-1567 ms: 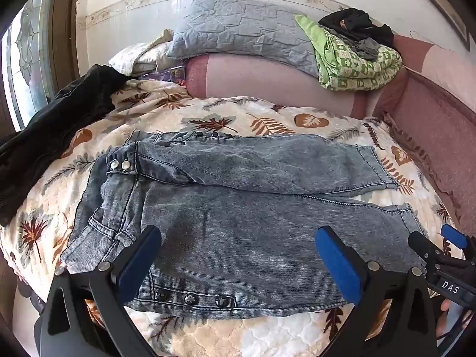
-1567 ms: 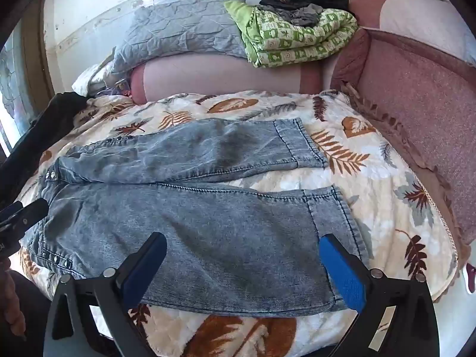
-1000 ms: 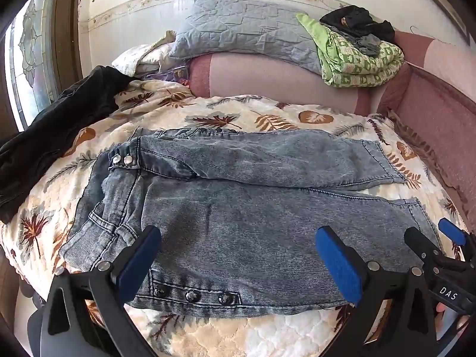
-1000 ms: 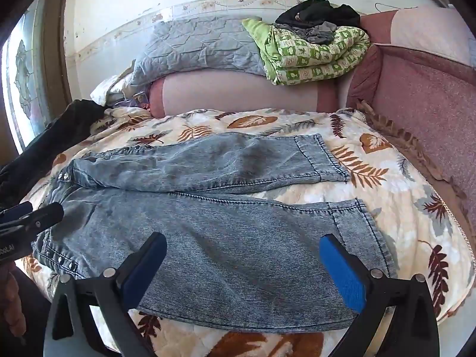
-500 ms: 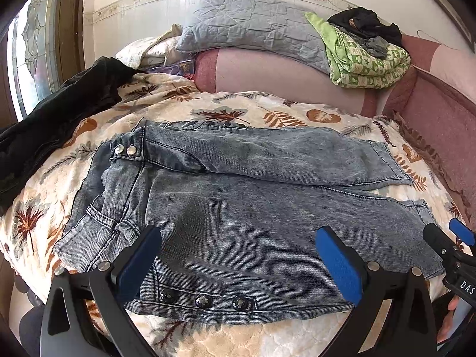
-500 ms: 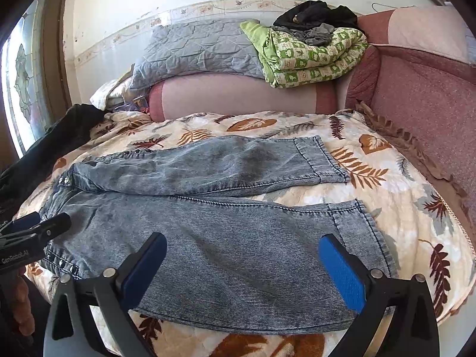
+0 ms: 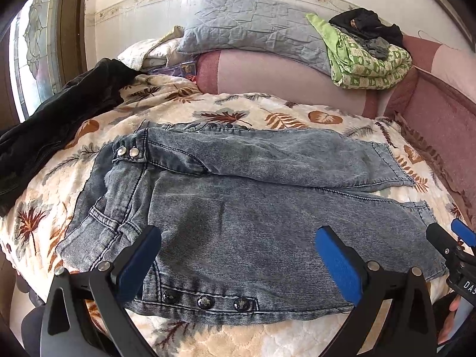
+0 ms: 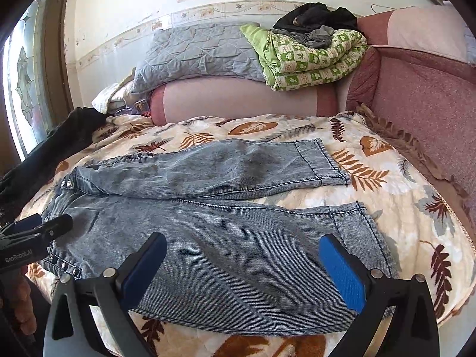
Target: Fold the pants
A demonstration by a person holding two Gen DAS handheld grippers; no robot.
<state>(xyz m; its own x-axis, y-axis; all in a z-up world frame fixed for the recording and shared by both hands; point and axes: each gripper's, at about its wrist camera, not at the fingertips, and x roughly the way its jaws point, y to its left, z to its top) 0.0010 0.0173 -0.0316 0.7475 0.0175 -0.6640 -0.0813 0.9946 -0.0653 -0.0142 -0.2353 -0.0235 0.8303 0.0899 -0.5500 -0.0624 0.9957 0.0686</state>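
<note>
Grey-blue washed denim pants (image 7: 238, 208) lie flat on a leaf-patterned bedspread, waist to the left, both legs pointing right, side by side; they also show in the right wrist view (image 8: 223, 223). My left gripper (image 7: 238, 255) is open and empty, above the near edge of the waist end. My right gripper (image 8: 242, 261) is open and empty, above the near leg close to its hem (image 8: 366, 232). Each gripper shows at the edge of the other's view.
The bedspread (image 7: 282, 119) covers the bed. A black garment (image 7: 59, 119) lies at the left edge. A pink bolster (image 7: 282, 77), a grey quilted pillow (image 7: 253, 29) and a folded green blanket (image 7: 369, 59) are at the back. A pink padded side (image 8: 431, 113) runs along the right.
Both grippers have drawn back and risen a little, staying open and empty. The pants have not moved.
</note>
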